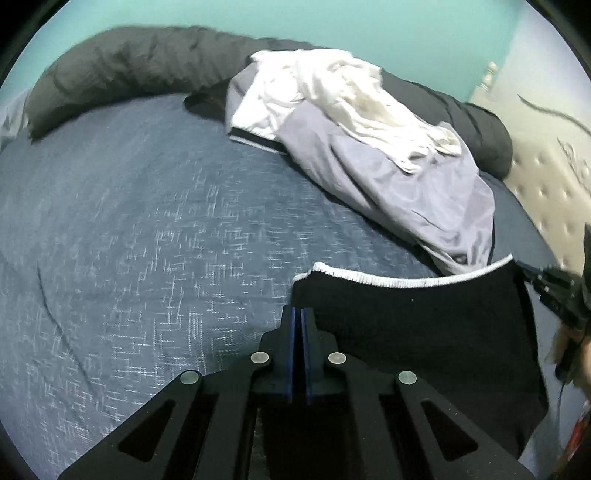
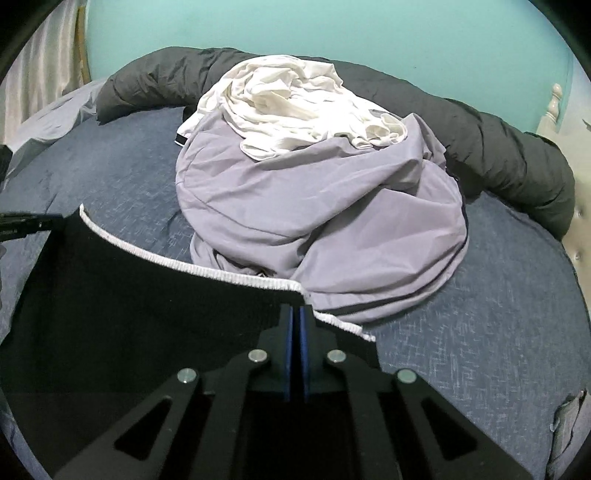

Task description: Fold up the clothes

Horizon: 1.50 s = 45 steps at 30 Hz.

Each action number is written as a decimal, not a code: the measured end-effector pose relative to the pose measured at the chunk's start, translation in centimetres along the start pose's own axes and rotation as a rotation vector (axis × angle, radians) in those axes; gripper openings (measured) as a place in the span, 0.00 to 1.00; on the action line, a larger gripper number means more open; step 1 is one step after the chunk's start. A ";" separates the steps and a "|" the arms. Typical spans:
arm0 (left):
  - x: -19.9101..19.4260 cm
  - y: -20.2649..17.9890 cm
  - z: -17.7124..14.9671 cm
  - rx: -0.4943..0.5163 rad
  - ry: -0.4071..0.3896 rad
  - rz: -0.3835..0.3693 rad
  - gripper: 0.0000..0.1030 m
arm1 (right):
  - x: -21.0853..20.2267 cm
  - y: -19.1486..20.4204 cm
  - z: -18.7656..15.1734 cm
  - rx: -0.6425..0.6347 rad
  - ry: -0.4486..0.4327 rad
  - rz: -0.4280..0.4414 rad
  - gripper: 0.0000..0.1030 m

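While both claws pinch opposite corners, a dark garment hangs stretched over a bed.
Left gripper: clamped tight on the black garment at its left corner, just under the white ribbed hem.
Right gripper: closed on the same garment's right corner.
Garment: at 6 o'clock, spread between the claws above the blue bedspread.
Pile: a lavender garment topped by white cloth, at 12 o'clock.
Backdrop: dark rolled duvet, teal wall.
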<state>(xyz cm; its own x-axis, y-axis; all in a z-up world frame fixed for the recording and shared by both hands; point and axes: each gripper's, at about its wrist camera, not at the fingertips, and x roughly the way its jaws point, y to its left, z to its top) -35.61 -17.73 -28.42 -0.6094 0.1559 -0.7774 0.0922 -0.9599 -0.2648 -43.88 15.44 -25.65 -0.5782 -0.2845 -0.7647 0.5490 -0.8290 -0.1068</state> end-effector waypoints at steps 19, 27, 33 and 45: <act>0.2 1.1 -1.6 -0.012 0.055 -0.020 0.25 | -0.8 -10.8 -1.5 0.306 0.045 0.058 0.31; 1.6 1.8 -2.8 -0.084 0.096 -0.076 0.33 | 1.6 -11.7 -5.2 0.406 0.128 0.137 0.32; 2.2 1.7 -2.9 -0.067 0.106 -0.078 0.33 | 3.6 -10.1 -5.1 0.384 0.154 0.185 0.22; 2.9 0.6 -3.3 -0.012 0.098 -0.041 0.15 | 1.3 -11.3 -4.4 0.322 0.068 -0.037 0.04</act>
<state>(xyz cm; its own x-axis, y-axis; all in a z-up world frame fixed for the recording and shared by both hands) -34.73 -17.09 -32.69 -0.5331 0.2172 -0.8177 0.0784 -0.9496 -0.3034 -48.20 26.53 -28.21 -0.5469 -0.2277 -0.8056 0.3029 -0.9509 0.0632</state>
